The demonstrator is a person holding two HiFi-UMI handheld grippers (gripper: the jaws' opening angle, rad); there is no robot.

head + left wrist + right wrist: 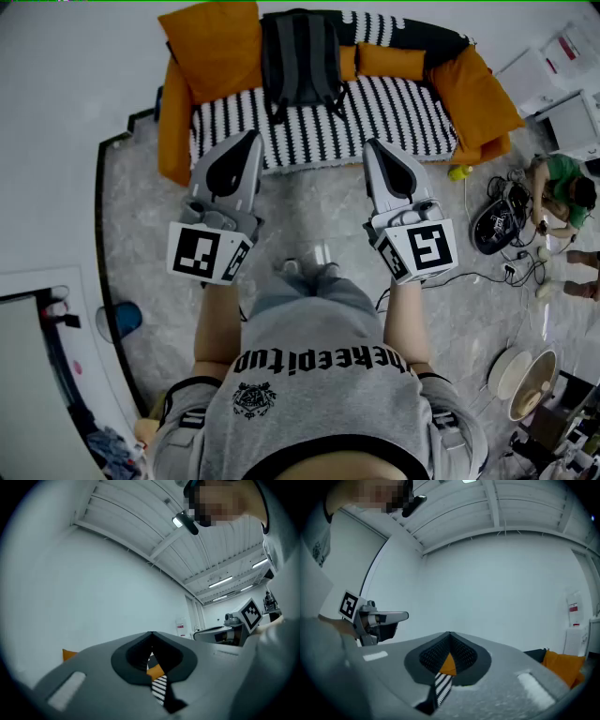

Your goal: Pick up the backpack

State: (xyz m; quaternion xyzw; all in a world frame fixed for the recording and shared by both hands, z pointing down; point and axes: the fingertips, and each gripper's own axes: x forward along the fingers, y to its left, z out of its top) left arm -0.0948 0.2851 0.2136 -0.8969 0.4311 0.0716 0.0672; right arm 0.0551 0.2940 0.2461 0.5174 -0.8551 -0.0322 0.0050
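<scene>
Backpack [300, 58], black with grey straps, leans upright against the sofa [394, 117] back, ahead of both grippers and well apart from them, on a line that runs between the two. Orange cushions [214, 47] flank the backpack, one ahead of the left gripper [251, 139] and others out beyond the right gripper [373, 145]. The black-and-white striped cover [319, 131] of the seat lies just past both sets of tips. Each gripper's jaws are closed together with nothing held; a sliver of orange and stripes shows through the slot behind the tips. Off to the right gripper's outer side, a person [561, 192] crouches on the pale floor [319, 216] among cables.
</scene>
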